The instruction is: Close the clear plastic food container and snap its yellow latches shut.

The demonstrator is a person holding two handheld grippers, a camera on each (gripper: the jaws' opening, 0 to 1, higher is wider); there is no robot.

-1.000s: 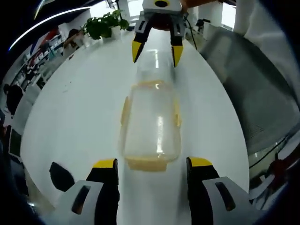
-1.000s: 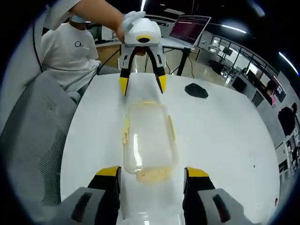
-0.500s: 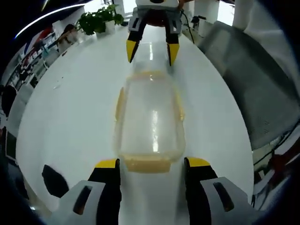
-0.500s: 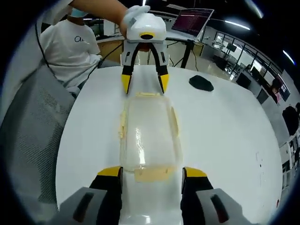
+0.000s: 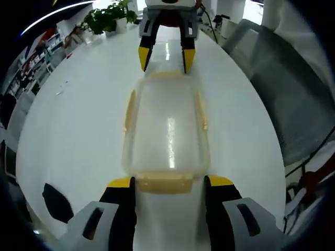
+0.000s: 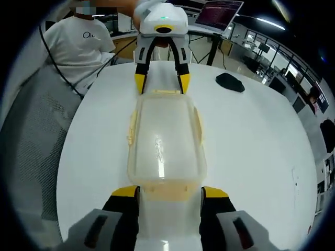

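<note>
Left gripper view: my left gripper (image 5: 166,182) stands with its yellow-tipped jaws spread apart, one at each corner of the near end of the clear plastic food container (image 5: 166,130), which lies lengthwise on the white table (image 5: 78,125). The container's lid is on and nothing can be seen inside it. A yellow latch (image 5: 165,183) runs across the near end between my jaws; I cannot tell whether the jaws touch it. More yellow latches sit along the two long sides. At the far end my right gripper (image 5: 163,52) faces me, its jaws likewise parted, their tips at the container's far edge. A potted plant (image 5: 107,18) stands at the far side of the table, a dark flat object (image 5: 56,201) lies near my left jaw, and a grey mesh chair (image 5: 282,78) stands to the right.

Right gripper view: my right gripper (image 6: 170,192) is open, jaws flanking the near yellow latch (image 6: 166,191) of the same container (image 6: 165,141), again seemingly empty with the lid in place. Opposite, my left gripper (image 6: 161,82) is open at the far end. A dark flat object (image 6: 230,82) lies on the table (image 6: 251,151) beyond, a laptop (image 6: 219,11) is open behind it, and a person in a white T-shirt (image 6: 81,44) sits at upper left.
</note>
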